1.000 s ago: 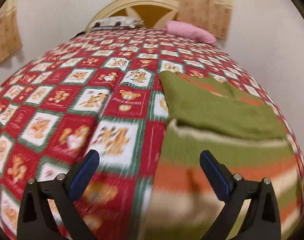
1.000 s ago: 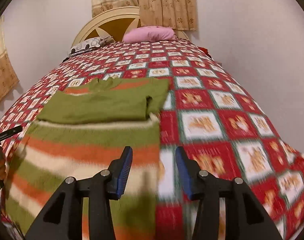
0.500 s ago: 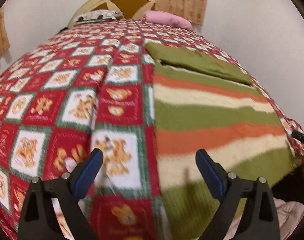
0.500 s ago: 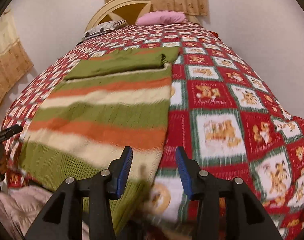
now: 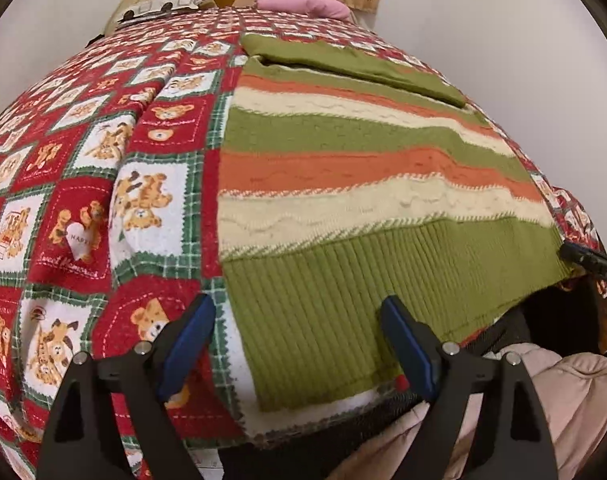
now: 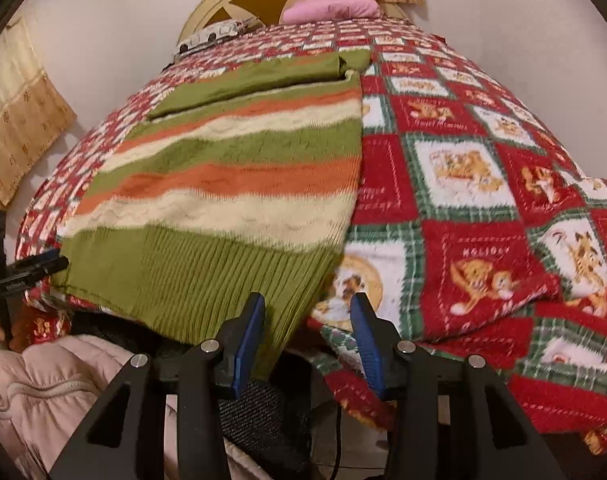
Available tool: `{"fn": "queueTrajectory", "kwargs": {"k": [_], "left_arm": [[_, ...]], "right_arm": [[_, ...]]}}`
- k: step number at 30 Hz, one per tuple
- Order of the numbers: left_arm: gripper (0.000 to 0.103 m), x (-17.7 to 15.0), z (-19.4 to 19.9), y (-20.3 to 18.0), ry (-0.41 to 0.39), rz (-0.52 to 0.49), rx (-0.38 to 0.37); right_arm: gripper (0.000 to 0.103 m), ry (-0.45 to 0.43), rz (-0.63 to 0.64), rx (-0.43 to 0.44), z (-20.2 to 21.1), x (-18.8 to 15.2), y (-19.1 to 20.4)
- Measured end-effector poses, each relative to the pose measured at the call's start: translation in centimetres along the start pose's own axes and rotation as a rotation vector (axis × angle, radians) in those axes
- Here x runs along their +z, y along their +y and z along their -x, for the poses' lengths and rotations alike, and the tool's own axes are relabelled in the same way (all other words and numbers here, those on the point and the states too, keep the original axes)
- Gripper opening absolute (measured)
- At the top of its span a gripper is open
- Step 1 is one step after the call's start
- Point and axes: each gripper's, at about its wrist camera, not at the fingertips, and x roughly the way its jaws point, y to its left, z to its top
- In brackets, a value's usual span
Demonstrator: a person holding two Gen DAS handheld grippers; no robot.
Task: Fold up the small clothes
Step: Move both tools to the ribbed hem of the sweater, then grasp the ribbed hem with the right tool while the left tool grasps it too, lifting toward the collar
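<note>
Hovering with nothing gripped, the left gripper (image 5: 299, 344) is standing wide, jaws just closing a little, straddling the near-left hem corner of the striped sweater (image 5: 343, 160); the right gripper (image 6: 307, 336), half-open and empty, is bracketing the opposite corner. The sweater is lying lengthwise away from both on the bedspread (image 5: 83, 160).

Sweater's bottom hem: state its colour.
The sweater's ribbed hem is olive green, clearest in the left wrist view.

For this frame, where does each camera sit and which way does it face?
Left wrist: on the left gripper, aimed down the bed at the striped sweater's hem corner; its just-closing open fingers show.
Right wrist: on the right gripper, over the opposite corner; its half-open fingers show.
Shared: sweater, bed, pink pillow, each other's gripper at the edge.
</note>
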Motion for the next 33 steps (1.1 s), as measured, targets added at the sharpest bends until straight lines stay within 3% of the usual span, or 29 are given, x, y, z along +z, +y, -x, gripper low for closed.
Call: {"fn": "queueTrajectory", "kwargs": {"k": [6,7,9,10,12,15,19,23,27,33], "left_arm": [[0.069,-0.4,0.4,-0.1,0.010,0.026,-0.030],[0.068,-0.4,0.4,0.0,0.007,0.033,-0.027],[0.061,-0.4,0.5,0.2,-0.001,0.052,-0.029],[0.057,-0.4,0.5,0.3,-0.001,0.054,-0.027],[0.041,-0.3,0.6,0.4,0.007,0.055,-0.022],[0.033,0.2,0.6,0.9,0.027,0.070,-0.037],[0.037,1.8,2.2,2.0,-0.022,0.052,-0.023],[0.083,4.4,4.7,3.5,-0.139,0.043,-0.005],[0.085,6.9,5.0,4.7,-0.196,0.035,0.035],[0.085,8.1,3.5,6.3,-0.184,0.024,0.055]], "right_arm": [[0.045,0.038,0.031,0.049,-1.1,-0.6,1.5],[0.042,0.042,0.036,0.051,-1.3,-0.6,1.7],[0.015,0.063,0.036,0.064,-2.0,-0.9,1.8],[0.012,0.077,0.027,0.082,-2.3,-1.0,1.7],[0.009,0.082,0.009,0.109,-2.3,-1.1,1.6],[0.007,0.076,-0.042,0.184,-1.5,-0.4,1.0],[0.006,-0.007,-0.151,0.375,1.1,2.3,-0.1],[0.006,-0.094,-0.210,0.485,2.3,7.1,-0.8],[0.006,-0.139,-0.192,0.410,0.9,12.0,-0.4],[0.006,-0.148,-0.251,0.293,-4.0,17.9,-2.2]]}}
